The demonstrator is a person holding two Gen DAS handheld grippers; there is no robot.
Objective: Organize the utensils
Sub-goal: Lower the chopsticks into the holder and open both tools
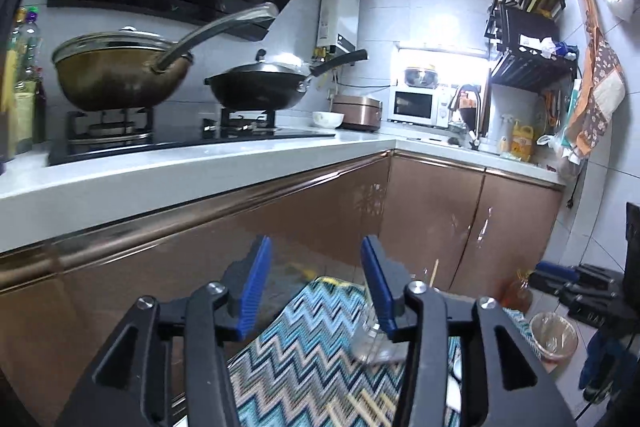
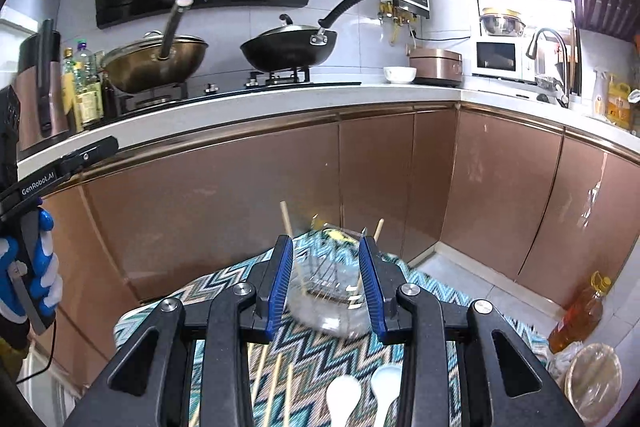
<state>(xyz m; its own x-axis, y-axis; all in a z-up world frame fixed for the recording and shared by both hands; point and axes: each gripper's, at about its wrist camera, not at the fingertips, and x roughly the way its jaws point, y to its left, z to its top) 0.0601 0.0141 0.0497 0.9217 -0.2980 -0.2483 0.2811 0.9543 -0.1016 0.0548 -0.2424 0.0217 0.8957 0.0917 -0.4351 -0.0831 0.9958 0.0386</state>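
Kitchen w/ copper cabinets behind; zigzag cloth (image 2: 320,343) spread low in front carries everything. Clear glass cup (image 2: 332,287) sits mid-cloth w/ two chopsticks (image 2: 289,227) already standing in it. More chopsticks (image 2: 276,383) and two white spoons (image 2: 344,399) lie loose on the cloth, nearer the camera than the cup. Right gripper (image 2: 326,279) has its jaws spread either side of the cup, pinching nothing. Left gripper (image 1: 316,287) also spread, empty, left of the cup. Prob. mid-sorting: next move likely needs dropping to a loose stick or spoon, pinching it, standing it in the cup. Readable text: "GenRobot.AI" on the left gripper body
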